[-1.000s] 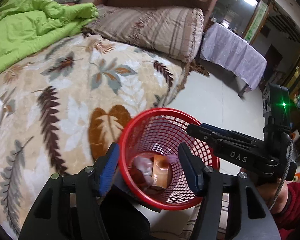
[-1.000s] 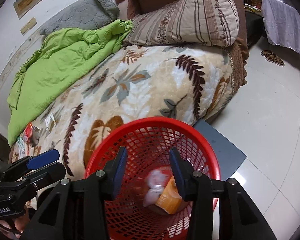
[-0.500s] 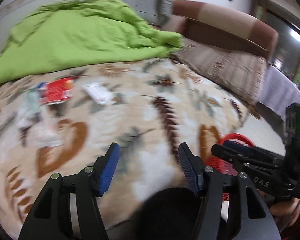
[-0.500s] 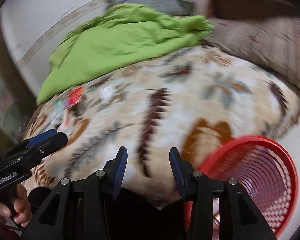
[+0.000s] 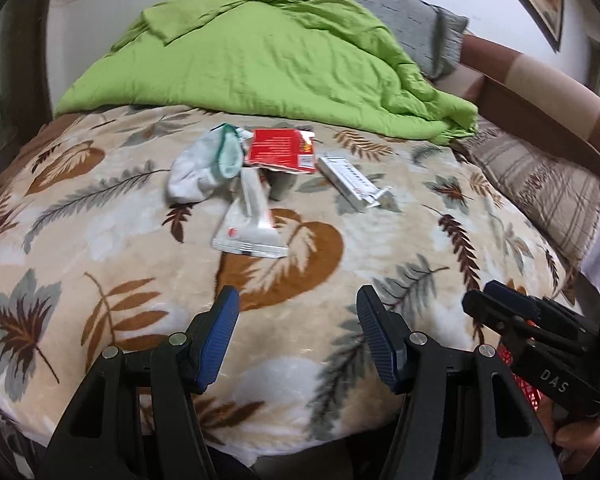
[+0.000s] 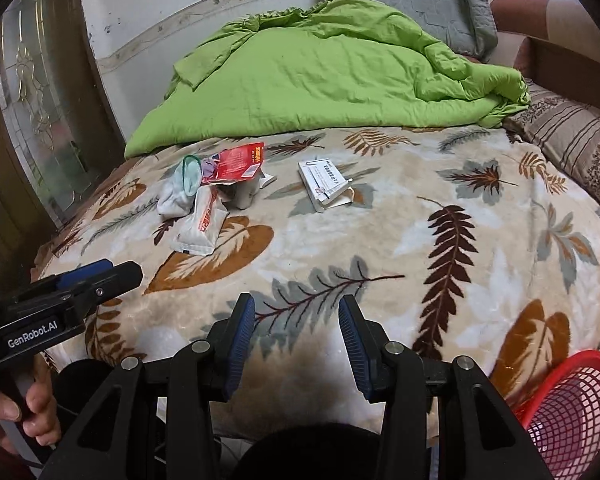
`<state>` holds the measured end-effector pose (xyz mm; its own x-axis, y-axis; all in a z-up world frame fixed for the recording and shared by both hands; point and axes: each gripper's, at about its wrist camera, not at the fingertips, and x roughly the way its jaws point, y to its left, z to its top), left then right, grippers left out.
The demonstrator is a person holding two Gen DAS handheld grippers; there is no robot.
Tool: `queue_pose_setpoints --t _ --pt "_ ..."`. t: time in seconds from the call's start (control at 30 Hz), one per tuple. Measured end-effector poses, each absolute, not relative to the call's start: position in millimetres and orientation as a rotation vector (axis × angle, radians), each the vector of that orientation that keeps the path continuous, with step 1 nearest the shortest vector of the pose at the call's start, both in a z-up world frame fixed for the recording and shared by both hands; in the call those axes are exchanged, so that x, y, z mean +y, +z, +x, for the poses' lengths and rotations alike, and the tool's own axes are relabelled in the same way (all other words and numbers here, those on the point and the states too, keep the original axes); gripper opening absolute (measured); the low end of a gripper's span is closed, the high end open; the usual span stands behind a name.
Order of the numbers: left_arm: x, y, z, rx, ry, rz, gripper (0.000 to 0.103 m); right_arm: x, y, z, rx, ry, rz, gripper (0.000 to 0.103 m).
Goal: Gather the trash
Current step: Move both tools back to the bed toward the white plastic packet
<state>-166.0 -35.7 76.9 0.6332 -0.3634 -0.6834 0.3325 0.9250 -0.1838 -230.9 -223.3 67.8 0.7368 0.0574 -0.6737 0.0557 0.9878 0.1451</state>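
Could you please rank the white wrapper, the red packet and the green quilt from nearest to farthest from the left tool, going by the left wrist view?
1. White wrapper, straight ahead on the blanket.
2. Red packet, just beyond it.
3. Green quilt, at the far side.

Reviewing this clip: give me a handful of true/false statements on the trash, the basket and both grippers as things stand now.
1. Both the left gripper and the right gripper are empty. True.
2. The red wrapper lies in the red basket. False: it lies on the leaf-print blanket.
3. The white sock lies beside the red wrapper. True.
4. The basket stands on the bed. False: it sits off the bed's edge, lower right in the right wrist view.
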Motion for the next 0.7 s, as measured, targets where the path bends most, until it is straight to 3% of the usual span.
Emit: queue_pose_setpoints --t 0.7 --pt "-57 34 -35 0.926 -0.273 -0.003 0.067 -247 64 -193 0.796 0.014 0.240 0.051"
